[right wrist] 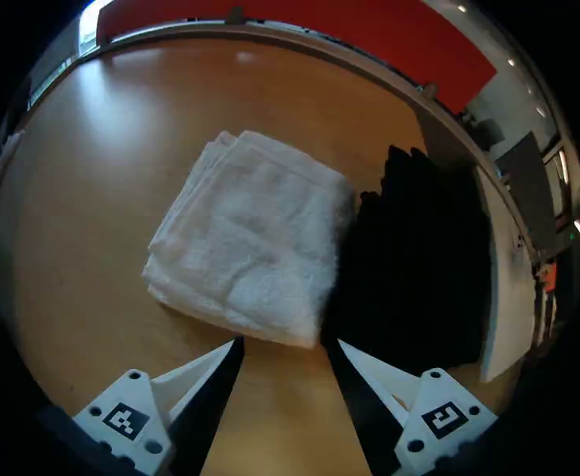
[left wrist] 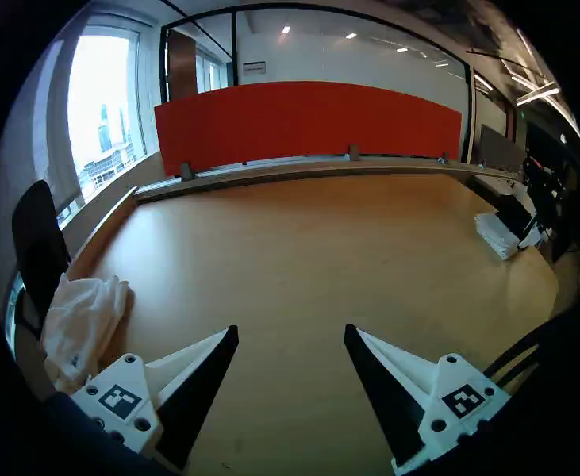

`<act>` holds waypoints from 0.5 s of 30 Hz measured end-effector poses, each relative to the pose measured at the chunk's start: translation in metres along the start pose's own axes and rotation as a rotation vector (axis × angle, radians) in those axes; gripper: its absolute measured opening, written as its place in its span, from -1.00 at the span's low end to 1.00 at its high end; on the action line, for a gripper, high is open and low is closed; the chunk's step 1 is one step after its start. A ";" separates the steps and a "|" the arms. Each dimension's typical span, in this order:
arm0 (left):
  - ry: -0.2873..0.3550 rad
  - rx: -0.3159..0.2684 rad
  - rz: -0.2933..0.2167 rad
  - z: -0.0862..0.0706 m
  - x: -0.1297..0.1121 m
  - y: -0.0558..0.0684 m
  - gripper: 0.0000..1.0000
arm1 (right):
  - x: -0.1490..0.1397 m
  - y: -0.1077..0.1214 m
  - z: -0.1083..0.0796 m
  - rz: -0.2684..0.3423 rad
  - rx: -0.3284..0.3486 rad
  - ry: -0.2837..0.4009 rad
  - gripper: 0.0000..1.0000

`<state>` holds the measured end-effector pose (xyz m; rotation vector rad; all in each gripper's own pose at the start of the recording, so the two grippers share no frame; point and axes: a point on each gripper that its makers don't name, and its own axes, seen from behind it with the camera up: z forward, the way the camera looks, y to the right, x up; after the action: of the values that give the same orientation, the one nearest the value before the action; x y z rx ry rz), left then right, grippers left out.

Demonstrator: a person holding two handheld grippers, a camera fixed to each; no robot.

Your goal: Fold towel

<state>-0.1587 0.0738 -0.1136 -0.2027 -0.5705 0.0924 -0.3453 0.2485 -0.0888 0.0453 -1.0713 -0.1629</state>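
Note:
In the right gripper view a white towel (right wrist: 250, 238) lies folded into a thick square on the wooden table (right wrist: 91, 159). My right gripper (right wrist: 286, 349) hovers open just in front of the towel's near edge, holding nothing. In the left gripper view my left gripper (left wrist: 290, 341) stands open over bare tabletop (left wrist: 305, 238), nothing between its fingers. A folded white towel stack (left wrist: 497, 234) lies far off at the table's right edge, and a crumpled white cloth (left wrist: 79, 325) hangs at the left edge.
A folded black cloth (right wrist: 416, 254) lies right beside the white towel. A red divider panel (left wrist: 305, 119) runs along the table's far edge. A black chair (left wrist: 40, 246) stands by the window at left. Dark equipment (left wrist: 547, 190) sits at far right.

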 end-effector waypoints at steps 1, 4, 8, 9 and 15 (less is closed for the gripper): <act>0.000 0.000 0.000 0.000 0.000 0.000 0.99 | 0.001 -0.001 -0.001 0.003 0.002 0.005 0.61; 0.002 0.001 -0.001 0.000 0.000 -0.002 0.99 | 0.006 -0.004 -0.004 0.012 0.010 0.021 0.61; 0.002 0.001 -0.004 0.000 0.000 -0.003 0.99 | 0.014 -0.010 -0.008 0.017 0.024 0.045 0.61; 0.003 0.000 -0.004 0.000 0.000 -0.003 0.98 | 0.016 -0.012 -0.008 0.018 0.028 0.050 0.61; 0.006 -0.001 -0.006 0.000 0.000 -0.003 0.99 | 0.030 -0.029 -0.009 0.011 0.057 0.079 0.61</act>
<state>-0.1586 0.0713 -0.1130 -0.2018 -0.5650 0.0861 -0.3262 0.2151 -0.0707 0.0962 -0.9969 -0.1195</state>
